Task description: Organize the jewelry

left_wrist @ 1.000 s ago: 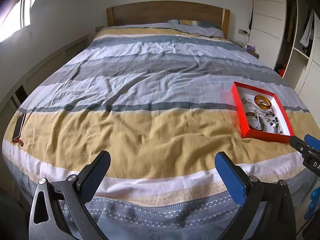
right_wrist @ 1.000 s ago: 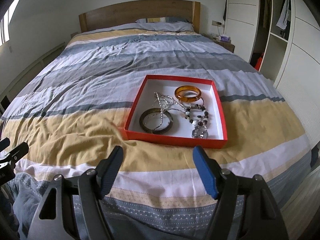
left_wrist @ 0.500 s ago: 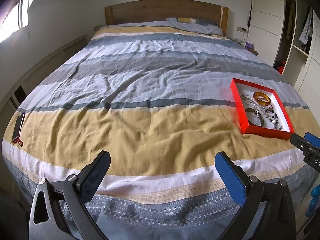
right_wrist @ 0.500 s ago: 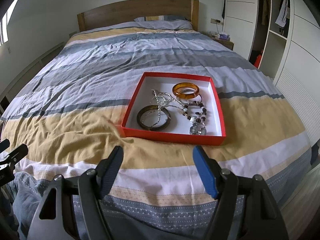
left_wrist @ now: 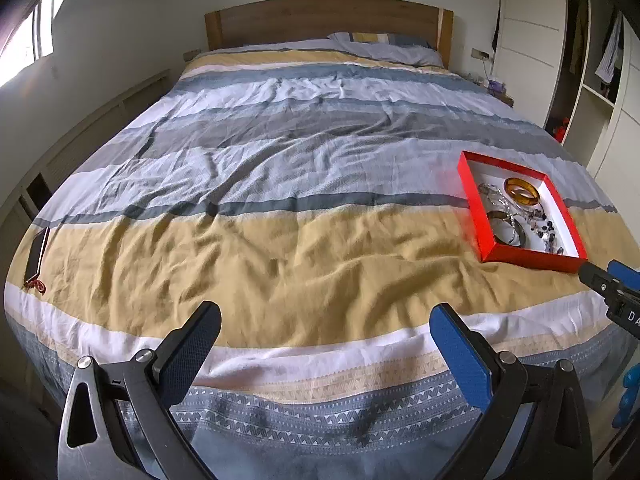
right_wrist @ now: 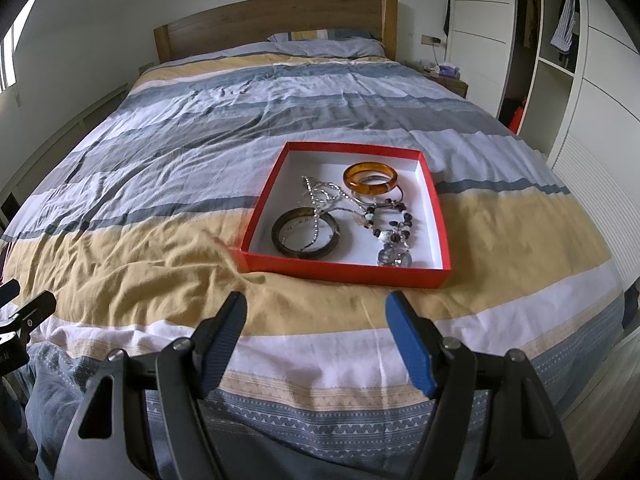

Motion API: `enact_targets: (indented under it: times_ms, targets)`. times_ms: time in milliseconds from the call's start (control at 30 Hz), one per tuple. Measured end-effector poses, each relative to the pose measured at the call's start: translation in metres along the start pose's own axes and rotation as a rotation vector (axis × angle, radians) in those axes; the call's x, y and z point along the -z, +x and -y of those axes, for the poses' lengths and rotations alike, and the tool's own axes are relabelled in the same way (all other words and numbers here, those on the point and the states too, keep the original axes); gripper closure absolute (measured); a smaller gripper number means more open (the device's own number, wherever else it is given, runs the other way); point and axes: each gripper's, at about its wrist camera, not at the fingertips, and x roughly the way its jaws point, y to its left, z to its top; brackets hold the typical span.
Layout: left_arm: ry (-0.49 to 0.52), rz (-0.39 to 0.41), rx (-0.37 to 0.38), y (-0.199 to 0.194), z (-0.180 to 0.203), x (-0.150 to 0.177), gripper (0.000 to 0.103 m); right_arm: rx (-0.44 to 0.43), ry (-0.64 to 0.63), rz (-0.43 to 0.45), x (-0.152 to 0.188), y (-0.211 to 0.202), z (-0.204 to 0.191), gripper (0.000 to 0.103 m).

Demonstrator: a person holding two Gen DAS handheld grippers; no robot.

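While hovering over the foot of the striped bed (right_wrist: 160,152), both spread wide and holding nothing: left gripper (left_wrist: 326,330), right gripper (right_wrist: 316,320). Resting on the yellow band, one red tray (right_wrist: 344,270) with two bangles, amber (right_wrist: 370,178) and dark (right_wrist: 306,233), plus one beaded necklace (right_wrist: 394,232) and one silver chain (right_wrist: 320,196). Near the left edge, one phone (left_wrist: 36,254).

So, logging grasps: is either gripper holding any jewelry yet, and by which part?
Nothing is held. The left gripper and right gripper are open, short of the red tray.
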Motion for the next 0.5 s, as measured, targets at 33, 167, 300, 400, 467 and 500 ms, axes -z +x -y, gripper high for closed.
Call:
enact_targets:
  times_ms: [33, 167, 300, 400, 467, 500]
  targets:
    - [0.001, -0.002, -0.001, 0.0002, 0.0001, 0.0002, 0.001, 0.001, 0.001, -0.001, 0.0008, 0.0005, 0.0009, 0.032]
    - [0.005, -0.007, -0.001, 0.0012, 0.0001, 0.0006, 0.001, 0.001, 0.001, -0.002, 0.0008, 0.0008, 0.0017, 0.032]
    - [0.005, -0.008, -0.001, 0.0016, 0.0003, 0.0006, 0.001, 0.001, 0.001, -0.005, 0.003, 0.0017, 0.0032, 0.032]
    - [0.005, -0.008, -0.001, 0.0016, 0.0003, 0.0008, 0.001, 0.002, 0.002, -0.005, 0.0031, 0.0017, 0.0031, 0.032]
    - [0.005, -0.008, -0.001, 0.0016, 0.0005, 0.0008, 0.001, 0.001, 0.003, -0.005, 0.0028, 0.0017, 0.0032, 0.032]
    - [0.005, -0.009, -0.002, 0.0016, 0.0005, 0.0008, 0.001, 0.001, 0.002, -0.005, 0.0031, 0.0018, 0.0032, 0.032]
